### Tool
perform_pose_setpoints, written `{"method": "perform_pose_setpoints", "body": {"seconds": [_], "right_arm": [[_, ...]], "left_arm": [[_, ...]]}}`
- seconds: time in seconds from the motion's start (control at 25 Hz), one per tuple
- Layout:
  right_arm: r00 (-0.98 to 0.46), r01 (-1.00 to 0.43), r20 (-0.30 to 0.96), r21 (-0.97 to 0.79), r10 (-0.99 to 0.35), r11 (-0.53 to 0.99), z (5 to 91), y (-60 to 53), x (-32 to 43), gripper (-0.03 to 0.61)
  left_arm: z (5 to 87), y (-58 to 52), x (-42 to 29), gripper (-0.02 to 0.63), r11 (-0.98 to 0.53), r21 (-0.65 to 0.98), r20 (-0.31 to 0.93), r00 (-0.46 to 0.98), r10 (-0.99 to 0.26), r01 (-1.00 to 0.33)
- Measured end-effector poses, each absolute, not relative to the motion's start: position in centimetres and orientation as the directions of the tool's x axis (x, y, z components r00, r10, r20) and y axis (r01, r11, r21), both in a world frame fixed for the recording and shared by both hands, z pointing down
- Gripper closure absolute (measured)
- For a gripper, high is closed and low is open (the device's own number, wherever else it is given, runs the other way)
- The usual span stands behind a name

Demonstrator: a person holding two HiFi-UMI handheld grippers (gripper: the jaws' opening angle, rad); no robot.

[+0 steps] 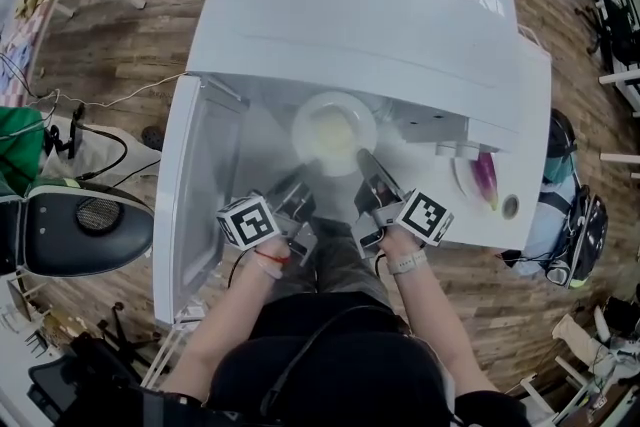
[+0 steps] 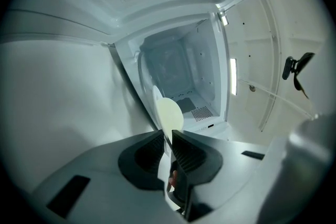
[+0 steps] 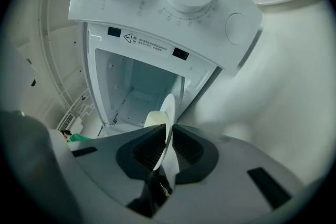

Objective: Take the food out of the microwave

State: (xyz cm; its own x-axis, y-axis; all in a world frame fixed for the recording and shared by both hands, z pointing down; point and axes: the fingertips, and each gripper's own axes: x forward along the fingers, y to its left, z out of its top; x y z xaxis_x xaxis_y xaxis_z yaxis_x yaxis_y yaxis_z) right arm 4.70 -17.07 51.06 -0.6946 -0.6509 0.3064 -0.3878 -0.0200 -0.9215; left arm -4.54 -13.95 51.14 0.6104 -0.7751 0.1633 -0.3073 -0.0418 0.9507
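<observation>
Head view looks down on a white counter (image 1: 535, 135) carrying the microwave (image 1: 370, 5). Its door (image 1: 190, 195) is swung wide to the left, which leaves the mouth free for both arms.

A white plate (image 1: 333, 130) with pale yellow food (image 1: 335, 140) hangs just on the near side of the opening. Both gripper views show an empty cavity beyond the plate, so the food looks clear of the oven, or very nearly.

The plate is carried from two sides. The left claw (image 1: 300, 187) is clamped on its near-left rim and the right claw (image 1: 366, 170) on its near-right rim. In each gripper view the rim runs edge-on between the ribbed pads, with the left claw (image 2: 168, 139) and right claw (image 3: 167, 139) both pinching it. A grip on opposite edges probably keeps the shallow dish level, so the food does not slide.

To the right sits a second plate (image 1: 468, 177) holding a purple thing (image 1: 486, 177). The bare counter near it seems the likely place to set this one down.
</observation>
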Motion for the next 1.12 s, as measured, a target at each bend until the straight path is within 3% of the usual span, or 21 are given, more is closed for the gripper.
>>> {"method": "perform_pose_setpoints", "body": {"seconds": [1.12], "right_arm": [[-0.748, -0.322, 0.231, -0.946, -0.623, 0.036, 49.7, -12.2, 5.7, 0.529]], "left_arm": [[49.8, -8.5, -3.4, 0.558, -0.069, 0.933, 0.146, 0.547, -0.824, -0.354]]}}
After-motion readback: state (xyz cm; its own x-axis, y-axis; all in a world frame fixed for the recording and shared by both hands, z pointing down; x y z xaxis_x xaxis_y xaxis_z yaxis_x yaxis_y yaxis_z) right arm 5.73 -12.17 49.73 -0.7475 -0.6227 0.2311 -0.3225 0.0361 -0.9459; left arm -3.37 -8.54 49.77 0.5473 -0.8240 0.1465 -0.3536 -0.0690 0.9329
